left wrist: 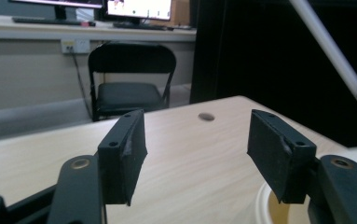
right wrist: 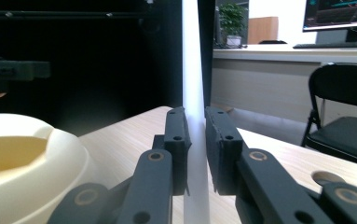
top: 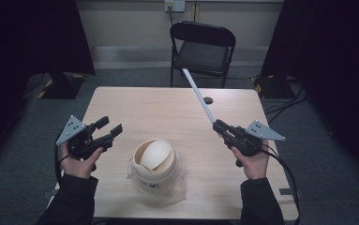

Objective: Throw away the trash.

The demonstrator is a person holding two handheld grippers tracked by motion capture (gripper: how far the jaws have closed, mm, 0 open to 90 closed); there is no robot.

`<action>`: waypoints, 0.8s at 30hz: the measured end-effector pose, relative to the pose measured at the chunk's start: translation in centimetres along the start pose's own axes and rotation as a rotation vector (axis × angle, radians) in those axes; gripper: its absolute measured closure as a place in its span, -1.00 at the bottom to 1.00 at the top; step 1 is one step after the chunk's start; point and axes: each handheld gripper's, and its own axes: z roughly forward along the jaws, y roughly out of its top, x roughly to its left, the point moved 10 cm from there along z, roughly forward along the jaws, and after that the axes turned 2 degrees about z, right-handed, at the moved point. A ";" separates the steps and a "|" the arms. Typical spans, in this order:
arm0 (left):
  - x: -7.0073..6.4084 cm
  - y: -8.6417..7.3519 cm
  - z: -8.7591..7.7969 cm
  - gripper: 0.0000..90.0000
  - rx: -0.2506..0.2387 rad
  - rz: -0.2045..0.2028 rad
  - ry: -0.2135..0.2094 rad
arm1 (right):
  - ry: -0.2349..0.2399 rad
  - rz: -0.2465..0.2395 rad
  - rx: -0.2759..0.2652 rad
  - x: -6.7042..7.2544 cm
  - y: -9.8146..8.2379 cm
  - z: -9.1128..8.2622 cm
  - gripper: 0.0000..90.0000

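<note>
Tongs first, both of mine raised off the surface (top: 168, 108) on either side of the bowl. That pale wooden surface is the biggest thing before me, with a small dark hole near its far edge and a black folding chair (top: 201, 49) standing beyond it.

Next in size is the cream bowl (top: 154, 161), sitting in a crinkled clear plastic wrap (top: 179, 185) near my edge of the surface, between my two forearms; a rounded cream piece leans inside it (a lid or a second bowl, I cannot tell which).

On my left, the left tongs (top: 108, 127) are held up in my left hand (top: 79, 161), wrist cocked back, jaws pointing toward the far right, well apart from each other and holding nothing; in the left gripper view only the bare wood lies between the pads.

On my right, the right tongs (top: 218, 125) point up and away to the far left, my right hand (top: 253, 161) wrapped round the body. They are clamped on a long white rod (top: 199, 96), which slants off toward the chair.
</note>
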 end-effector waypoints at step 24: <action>-5.4 7.3 7.2 -0.14 -0.093 -0.056 -0.193 | 0.140 -0.053 -0.006 4.0 -0.4 2.2 0.78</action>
